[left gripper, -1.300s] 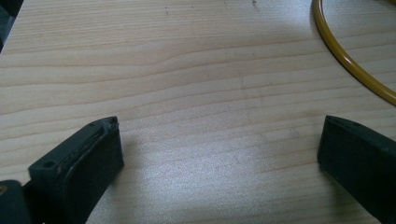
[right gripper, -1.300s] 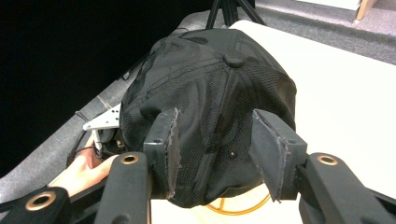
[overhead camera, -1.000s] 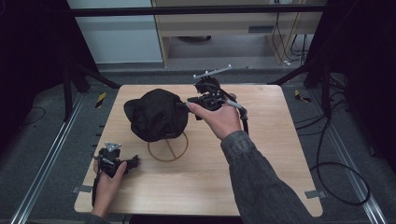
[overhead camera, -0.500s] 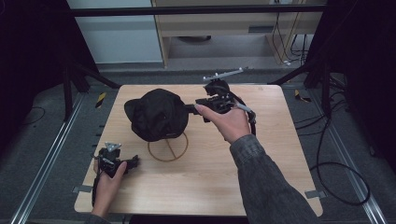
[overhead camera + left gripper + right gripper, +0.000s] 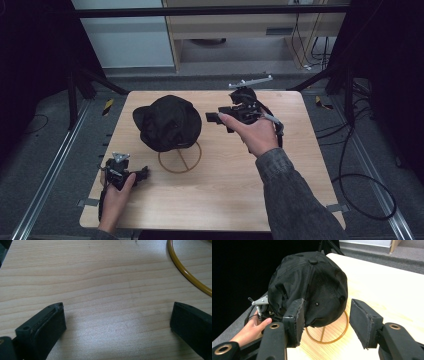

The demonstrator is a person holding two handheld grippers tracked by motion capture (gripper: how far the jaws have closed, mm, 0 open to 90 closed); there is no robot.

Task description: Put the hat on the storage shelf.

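Left tongs sat low at the near-left of the worktop, jaws spread wide with only bare wood between them, gripping nothing; the yellow wire ring was cut off at the top right of the left gripper view. Right tongs hung mid-worktop right of the black cap, jaws spread and empty, aimed at the cap, contact unclear. Cap sat on a wire stand left of centre, covering all of it but the ring base, and its brim was hard to make out.
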